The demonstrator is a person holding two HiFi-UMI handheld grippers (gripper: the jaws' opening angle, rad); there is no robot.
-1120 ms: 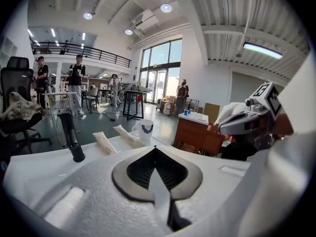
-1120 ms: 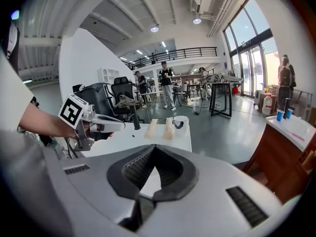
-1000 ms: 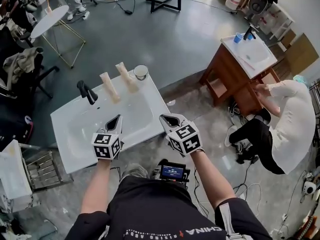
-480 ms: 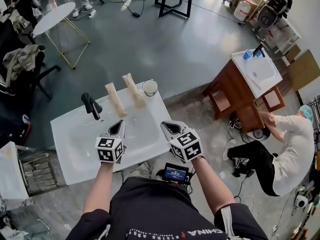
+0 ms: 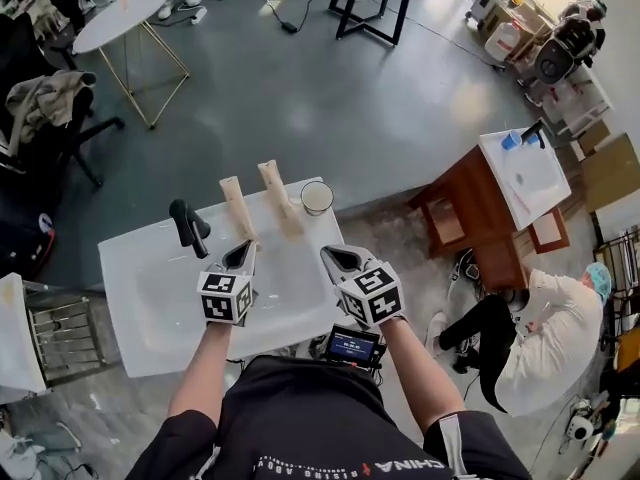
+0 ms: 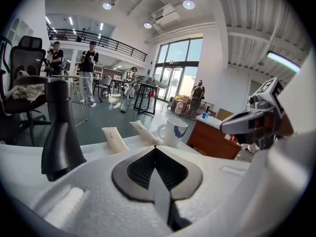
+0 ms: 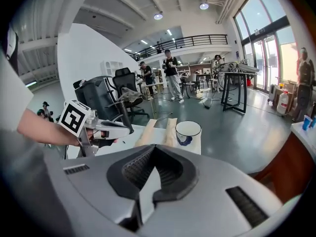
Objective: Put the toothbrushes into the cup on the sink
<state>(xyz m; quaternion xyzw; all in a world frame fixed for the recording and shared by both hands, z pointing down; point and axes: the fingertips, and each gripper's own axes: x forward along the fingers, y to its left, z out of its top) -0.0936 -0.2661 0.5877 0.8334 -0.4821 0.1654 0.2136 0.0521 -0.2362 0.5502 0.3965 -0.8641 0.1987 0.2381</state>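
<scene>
Two toothbrushes in long beige packages [image 5: 237, 208] [image 5: 280, 198] lie side by side on the back ledge of the white sink [image 5: 140, 313]. The white cup [image 5: 317, 198] stands just right of them at the sink's far right corner. My left gripper [image 5: 240, 255] hovers over the basin, shut and empty, its tip a little short of the left package [image 6: 113, 138]. My right gripper [image 5: 335, 258] is level with it at the sink's right edge, also shut and empty. In the right gripper view the cup [image 7: 188, 135] is straight ahead, the packages [image 7: 146, 132] just to its left.
A black faucet [image 5: 188, 226] rises from the ledge left of the packages. A wooden cabinet with a second sink [image 5: 520, 173] stands to the right, a person in white [image 5: 540, 338] crouching beside it. A metal rack [image 5: 60, 333] is at the left.
Both grippers have moved forward over the sink toward the packages and the cup, staying shut. The packages and cup have not moved on the ledge.
</scene>
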